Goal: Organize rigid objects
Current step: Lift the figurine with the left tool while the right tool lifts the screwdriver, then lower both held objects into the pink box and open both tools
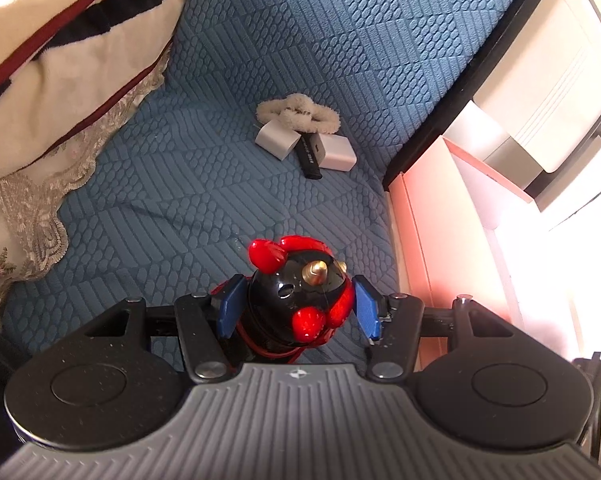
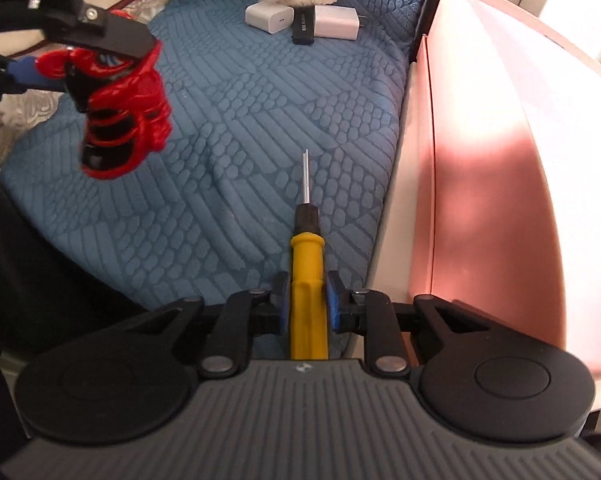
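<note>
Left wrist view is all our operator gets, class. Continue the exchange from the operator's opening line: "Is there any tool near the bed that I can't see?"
Observer: Yes, a screwdriver with a yellow handle, its tip pointing towards the chargers.
Operator: Where is the right gripper?
Observer: The right gripper straddles that handle, with a pad close on each side; I cannot tell whether they press on it.
Operator: Is my toy clear of the bed?
Observer: Yes, the toy hangs in the left gripper, above the blue bed cover.
</note>
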`<state>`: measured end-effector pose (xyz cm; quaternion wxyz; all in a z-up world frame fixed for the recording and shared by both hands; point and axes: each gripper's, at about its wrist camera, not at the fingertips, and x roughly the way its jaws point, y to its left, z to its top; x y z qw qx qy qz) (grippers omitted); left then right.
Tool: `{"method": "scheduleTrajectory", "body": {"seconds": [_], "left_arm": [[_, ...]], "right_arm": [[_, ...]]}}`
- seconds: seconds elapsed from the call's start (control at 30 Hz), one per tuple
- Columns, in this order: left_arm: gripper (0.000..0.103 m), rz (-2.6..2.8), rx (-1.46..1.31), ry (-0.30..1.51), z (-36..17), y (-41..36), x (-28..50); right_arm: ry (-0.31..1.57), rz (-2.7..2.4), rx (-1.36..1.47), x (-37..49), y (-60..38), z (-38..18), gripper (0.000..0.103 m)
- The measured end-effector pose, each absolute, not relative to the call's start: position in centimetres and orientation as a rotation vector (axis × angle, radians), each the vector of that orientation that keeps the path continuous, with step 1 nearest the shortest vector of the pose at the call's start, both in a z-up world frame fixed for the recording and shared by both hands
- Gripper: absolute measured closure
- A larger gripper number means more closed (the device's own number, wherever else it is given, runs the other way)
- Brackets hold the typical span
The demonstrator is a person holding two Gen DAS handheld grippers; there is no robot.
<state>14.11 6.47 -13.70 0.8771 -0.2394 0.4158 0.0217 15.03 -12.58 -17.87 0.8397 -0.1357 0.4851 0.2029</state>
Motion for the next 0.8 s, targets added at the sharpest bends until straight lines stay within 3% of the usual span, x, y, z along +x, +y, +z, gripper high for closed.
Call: {"method": "scheduleTrajectory", "body": {"seconds": [0.8], "left_arm": [[0.040, -0.069, -0.450, 0.726, -2.3, -1.0, 17.9]], "right_arm": [[0.705, 0.419, -0.054, 16.6, -21.0, -1.0, 0.081]]}}
